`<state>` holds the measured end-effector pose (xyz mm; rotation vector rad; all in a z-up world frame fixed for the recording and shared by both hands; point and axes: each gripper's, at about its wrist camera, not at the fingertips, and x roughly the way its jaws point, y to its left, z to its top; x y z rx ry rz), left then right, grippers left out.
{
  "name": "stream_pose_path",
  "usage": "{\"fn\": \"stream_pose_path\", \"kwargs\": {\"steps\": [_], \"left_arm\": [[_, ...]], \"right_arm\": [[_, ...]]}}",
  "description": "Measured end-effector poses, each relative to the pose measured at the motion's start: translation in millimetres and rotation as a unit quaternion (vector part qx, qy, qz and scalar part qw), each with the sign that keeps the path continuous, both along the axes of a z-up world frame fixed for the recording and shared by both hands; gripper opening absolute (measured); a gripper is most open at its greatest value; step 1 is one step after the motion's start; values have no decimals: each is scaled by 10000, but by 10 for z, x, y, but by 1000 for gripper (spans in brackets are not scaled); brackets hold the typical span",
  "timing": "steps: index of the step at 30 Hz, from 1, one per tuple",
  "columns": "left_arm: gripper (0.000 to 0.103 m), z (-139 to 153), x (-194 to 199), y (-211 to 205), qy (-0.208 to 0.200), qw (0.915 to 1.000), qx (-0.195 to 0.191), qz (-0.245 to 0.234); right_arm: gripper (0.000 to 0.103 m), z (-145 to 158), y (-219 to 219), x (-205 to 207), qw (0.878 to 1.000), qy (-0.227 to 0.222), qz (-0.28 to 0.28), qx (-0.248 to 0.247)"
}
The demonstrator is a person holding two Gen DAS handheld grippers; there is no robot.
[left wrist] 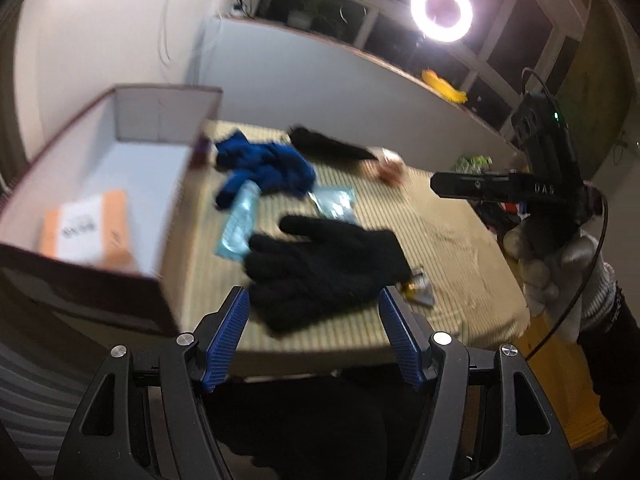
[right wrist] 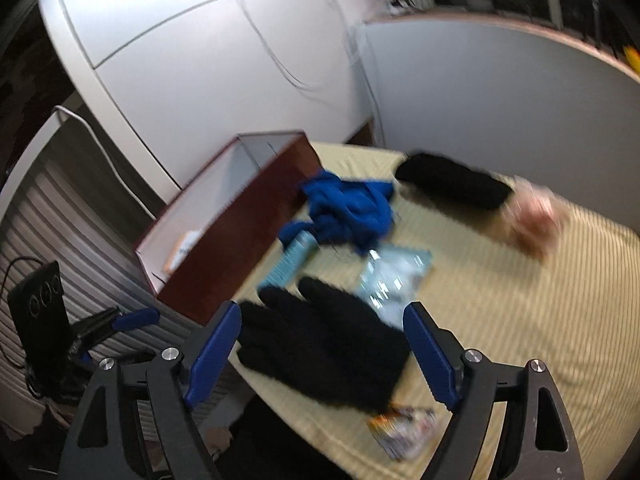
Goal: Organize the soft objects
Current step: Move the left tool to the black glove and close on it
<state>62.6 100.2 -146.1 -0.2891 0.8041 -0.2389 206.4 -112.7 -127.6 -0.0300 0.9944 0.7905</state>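
A black knit glove (left wrist: 324,264) lies flat on the striped beige table cover (left wrist: 448,248), near its front edge. My left gripper (left wrist: 312,294) hovers just in front of the glove, open, with its blue pads not touching it. In the right wrist view the same glove (right wrist: 320,348) lies just beyond my right gripper (right wrist: 323,308), which is also open and holds nothing. Farther back are a crumpled blue cloth (left wrist: 268,164) and a long black soft item (left wrist: 332,146) with a blurred pink end (right wrist: 532,216). An open box (left wrist: 160,116) with white inner walls stands at the left.
Two light-blue packets (left wrist: 240,220) (left wrist: 336,202) lie between glove and blue cloth. A small shiny wrapper (left wrist: 420,292) sits by the glove's cuff. An orange-and-white packet (left wrist: 88,232) lies in the box. A gloved hand (left wrist: 560,272) holds the right gripper (left wrist: 440,186). A ring light (left wrist: 442,10) glares behind.
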Motion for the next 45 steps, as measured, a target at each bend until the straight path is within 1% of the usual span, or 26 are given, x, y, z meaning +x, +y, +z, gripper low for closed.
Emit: {"fn": "stream_pose_path", "kwargs": {"steps": [4,9,14,20,21,23,24,27,29,30,36,39,42,44,45], "left_arm": [[66,-204,73,-137,196,9998,74,51],[66,-420,169,-174,414,9986,225,255],[66,-515,292,-145,486,9975,315,410],[66,-658,432,-156,629,9965,352,411],[66,-681,453,-158,658,9965,325,409],[66,-710,490,-173,674,9962,347,425],[66,-721,508,-179,673,9961,367,438],[66,-743,551,-178,686,9959,374,462],[66,-756,575,-169,691,9957,391,478],[66,-764,584,-163,697,9957,388,480],[66,-793,623,-152,685,9957,371,511],[66,-791,669,-182,677,9956,397,507],[66,-793,709,-196,649,9957,396,520],[62,-797,722,-202,622,9957,438,531],[53,-793,727,-201,610,9956,453,550]], "right_arm": [[80,-242,-164,59,9990,426,-99,-47],[80,-505,-200,92,9969,780,-84,-59],[80,-699,-167,158,9936,1124,-67,64],[79,-854,-199,264,9885,1484,-146,244],[78,-866,-206,282,9879,1521,-159,256],[73,-902,-234,304,9868,1585,-186,263],[72,-915,-240,314,9863,1616,-184,274],[64,-980,-258,345,9839,1746,-180,336],[53,-1012,-262,359,9821,1835,-155,387],[51,-1030,-260,365,9808,1899,-132,431],[48,-1050,-202,355,9776,2016,12,599],[48,-1064,-136,337,9807,1908,75,419],[48,-1143,-90,340,9803,1949,78,323],[48,-1154,-75,327,9811,1907,97,301],[47,-1146,-72,319,9817,1880,110,287]]}}
